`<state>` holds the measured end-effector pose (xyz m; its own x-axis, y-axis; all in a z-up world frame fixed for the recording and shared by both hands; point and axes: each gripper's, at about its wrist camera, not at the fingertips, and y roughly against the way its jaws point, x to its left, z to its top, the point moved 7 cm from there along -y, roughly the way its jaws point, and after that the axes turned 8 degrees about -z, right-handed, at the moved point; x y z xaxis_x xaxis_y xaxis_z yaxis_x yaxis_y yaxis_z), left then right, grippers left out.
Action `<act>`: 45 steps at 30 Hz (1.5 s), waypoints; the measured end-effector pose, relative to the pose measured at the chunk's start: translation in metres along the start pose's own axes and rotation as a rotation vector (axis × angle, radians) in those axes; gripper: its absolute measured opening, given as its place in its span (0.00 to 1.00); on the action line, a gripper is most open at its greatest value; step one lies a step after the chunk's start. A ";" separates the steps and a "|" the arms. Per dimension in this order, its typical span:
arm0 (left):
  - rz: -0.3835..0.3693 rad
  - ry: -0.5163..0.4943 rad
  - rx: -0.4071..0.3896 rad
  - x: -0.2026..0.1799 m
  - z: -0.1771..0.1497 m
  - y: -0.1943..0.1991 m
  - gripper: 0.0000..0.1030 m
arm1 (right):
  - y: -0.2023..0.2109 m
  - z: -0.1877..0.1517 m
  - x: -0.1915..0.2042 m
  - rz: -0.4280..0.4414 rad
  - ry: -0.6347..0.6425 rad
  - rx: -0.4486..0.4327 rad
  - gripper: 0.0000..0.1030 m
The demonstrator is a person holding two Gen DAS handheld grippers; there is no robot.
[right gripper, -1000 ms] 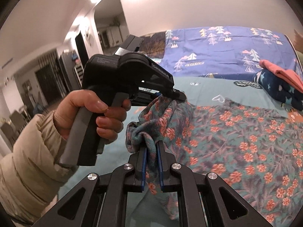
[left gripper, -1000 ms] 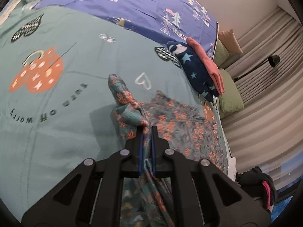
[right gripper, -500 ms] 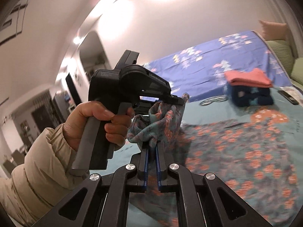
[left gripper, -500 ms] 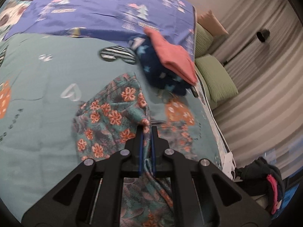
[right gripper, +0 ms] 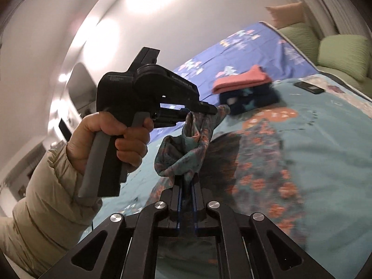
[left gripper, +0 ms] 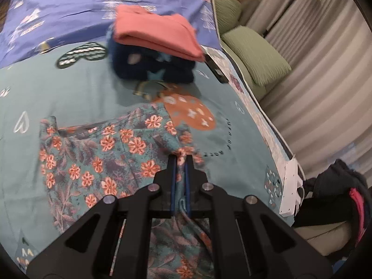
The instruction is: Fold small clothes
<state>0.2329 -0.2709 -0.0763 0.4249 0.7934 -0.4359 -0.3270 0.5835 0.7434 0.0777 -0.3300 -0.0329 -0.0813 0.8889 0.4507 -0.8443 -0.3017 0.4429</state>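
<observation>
A teal floral garment [left gripper: 102, 158] with orange flowers lies partly spread on the teal bedspread [left gripper: 69, 88]. My left gripper [left gripper: 181, 160] is shut on one bunched edge of it, lifted above the bed. My right gripper [right gripper: 186, 179] is shut on another bunched part of the same floral garment [right gripper: 267, 162]. In the right wrist view the left gripper [right gripper: 209, 109] is close ahead, held in a hand, with the cloth hanging between the two grippers.
A stack of folded clothes, coral [left gripper: 158, 32] on dark blue [left gripper: 158, 67], sits further up the bed. Green pillows [left gripper: 255, 55] and curtains are at the right. A dark phone [right gripper: 308, 87] lies near the bed edge. Dark clothes [left gripper: 334, 200] are piled beside the bed.
Both grippers have carried the held edge of the garment across toward the stack and pillows, folding it over. The folded stack now looks nearer in both views.
</observation>
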 end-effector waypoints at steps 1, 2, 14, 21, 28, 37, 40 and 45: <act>0.006 -0.015 0.013 -0.007 -0.002 -0.008 0.08 | 0.002 0.000 -0.007 -0.009 -0.014 0.000 0.05; 0.008 -0.026 0.025 -0.012 -0.005 -0.014 0.08 | 0.002 0.000 -0.012 -0.015 -0.022 0.001 0.05; -0.020 -0.140 0.155 -0.054 -0.043 -0.075 0.06 | 0.014 -0.030 -0.062 -0.087 -0.134 0.073 0.05; -0.067 -0.257 0.153 -0.082 -0.063 -0.047 0.12 | 0.019 -0.041 -0.067 -0.095 -0.124 0.111 0.09; 0.058 -0.345 -0.060 -0.040 -0.110 0.059 0.61 | 0.043 -0.035 -0.079 -0.140 -0.048 0.092 0.20; 0.260 -0.310 -0.013 0.035 -0.219 0.095 0.65 | 0.023 -0.021 -0.043 -0.135 0.309 0.227 0.38; 0.293 -0.288 -0.008 0.043 -0.228 0.088 0.65 | 0.004 -0.018 -0.046 -0.194 0.345 0.256 0.38; 0.355 -0.333 -0.036 0.045 -0.224 0.076 0.65 | -0.010 -0.019 -0.057 -0.252 0.308 0.293 0.04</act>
<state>0.0387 -0.1522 -0.1533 0.5270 0.8493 0.0321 -0.5274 0.2971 0.7960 0.0804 -0.3709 -0.0772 -0.0840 0.9939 0.0710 -0.6768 -0.1092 0.7281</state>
